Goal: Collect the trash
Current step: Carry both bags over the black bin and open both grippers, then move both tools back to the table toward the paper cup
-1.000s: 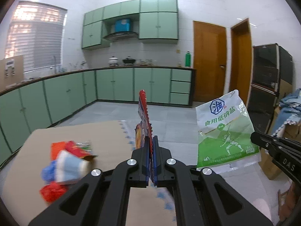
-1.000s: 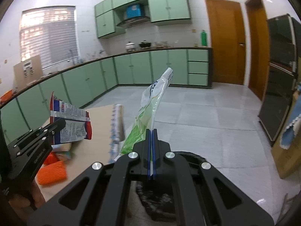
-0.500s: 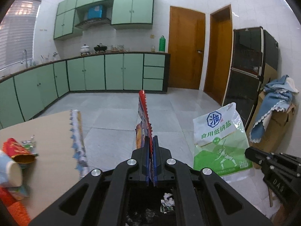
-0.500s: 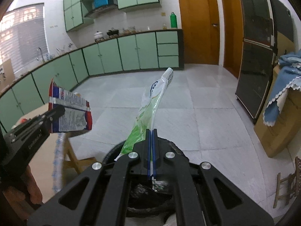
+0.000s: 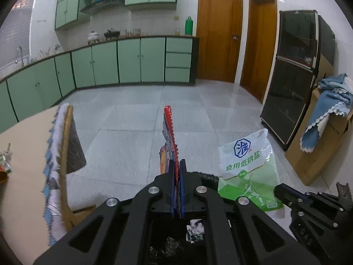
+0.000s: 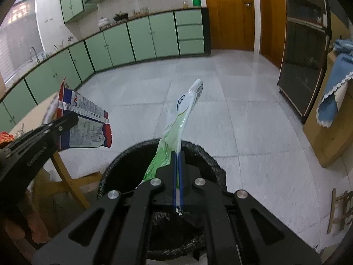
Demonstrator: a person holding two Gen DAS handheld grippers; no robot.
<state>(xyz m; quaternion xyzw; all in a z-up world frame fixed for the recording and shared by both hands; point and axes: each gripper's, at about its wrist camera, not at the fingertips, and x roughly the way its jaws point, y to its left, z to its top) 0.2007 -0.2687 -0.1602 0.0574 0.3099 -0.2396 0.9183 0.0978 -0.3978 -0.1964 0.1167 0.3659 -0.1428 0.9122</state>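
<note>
My left gripper is shut on a red and blue snack wrapper, seen edge-on; the right wrist view shows its printed back in that gripper. My right gripper is shut on a white and green salt bag, whose front faces the left wrist camera beside the right gripper. Both hang over a bin lined with a black bag, and the left wrist view shows scraps in the bin.
A wooden table with a cloth edge stands left of the bin, with more litter on it. A dark cabinet and a cardboard box under a blue cloth stand at right. Green cupboards line the far wall.
Both grippers have swung right off the table and sunk toward the bin, each keeping its wrapper. The bin's mouth now lies right beneath them.
</note>
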